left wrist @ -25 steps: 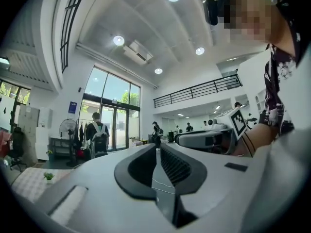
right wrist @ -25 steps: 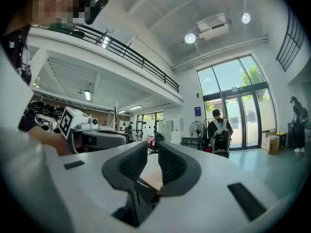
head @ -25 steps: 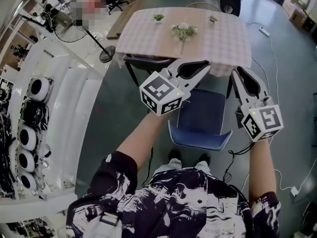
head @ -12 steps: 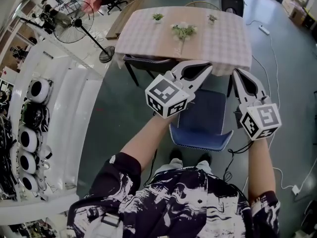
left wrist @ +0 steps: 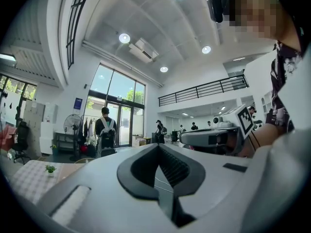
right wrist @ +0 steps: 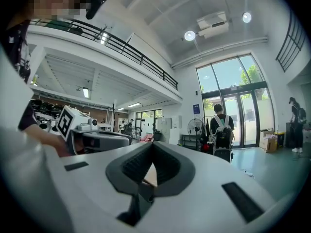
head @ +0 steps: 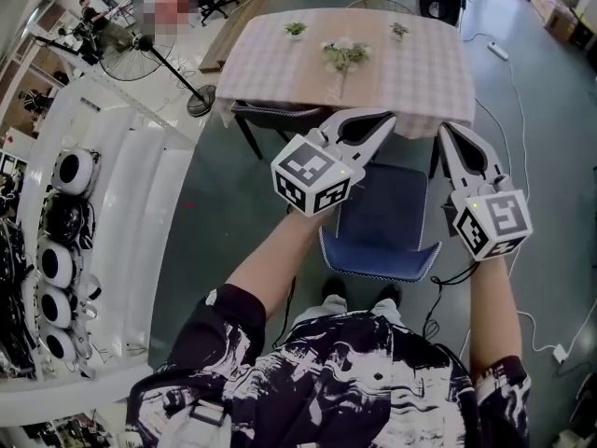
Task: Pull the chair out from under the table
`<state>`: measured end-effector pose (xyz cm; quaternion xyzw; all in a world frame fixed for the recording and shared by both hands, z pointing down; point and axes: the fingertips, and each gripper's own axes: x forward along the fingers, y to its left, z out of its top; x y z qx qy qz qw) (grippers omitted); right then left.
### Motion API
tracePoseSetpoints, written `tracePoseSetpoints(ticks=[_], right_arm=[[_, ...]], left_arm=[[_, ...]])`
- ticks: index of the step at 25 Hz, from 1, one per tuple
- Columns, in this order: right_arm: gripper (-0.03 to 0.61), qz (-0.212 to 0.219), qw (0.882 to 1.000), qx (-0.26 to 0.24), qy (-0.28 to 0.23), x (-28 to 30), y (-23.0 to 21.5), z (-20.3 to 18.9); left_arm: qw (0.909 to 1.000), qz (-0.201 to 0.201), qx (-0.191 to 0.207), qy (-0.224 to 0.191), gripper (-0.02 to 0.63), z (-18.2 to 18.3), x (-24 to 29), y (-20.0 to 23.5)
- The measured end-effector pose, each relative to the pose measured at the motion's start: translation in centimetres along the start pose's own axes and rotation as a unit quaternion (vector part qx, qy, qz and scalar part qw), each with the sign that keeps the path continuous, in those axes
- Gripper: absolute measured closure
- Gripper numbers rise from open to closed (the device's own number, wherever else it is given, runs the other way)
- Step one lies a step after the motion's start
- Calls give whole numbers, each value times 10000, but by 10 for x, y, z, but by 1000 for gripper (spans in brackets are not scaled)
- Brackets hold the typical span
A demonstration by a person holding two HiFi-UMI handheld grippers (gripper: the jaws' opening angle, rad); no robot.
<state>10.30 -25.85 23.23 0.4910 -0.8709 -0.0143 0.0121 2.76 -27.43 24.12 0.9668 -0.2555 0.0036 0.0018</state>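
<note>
Left gripper (head: 390, 119) and right gripper (head: 443, 130), both closed, hang over the blue chair (head: 387, 217) at the table (head: 415, 73).

No text can be read — the blue wall sign (right wrist: 195, 109) is too small to make out.

chair (head: 382, 215) seat: blue, matt, looks like cloth; tablecloth (head: 410, 73): checked woven cloth, matt; left gripper (head: 388, 119) and right gripper (head: 445, 130): pale grey matt plastic shells; pads (left wrist: 173, 169): black, ribbed, rubbery look; floor (head: 242, 203): smooth, grey-green, slight sheen
</note>
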Motion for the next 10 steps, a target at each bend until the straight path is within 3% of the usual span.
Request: tracePoseSetpoints(ticks=[10], right_arm=[[575, 10, 10000, -30, 26, -1, 3, 5]], left_arm=[[10000, -12, -6, 17, 611, 5, -3, -2]])
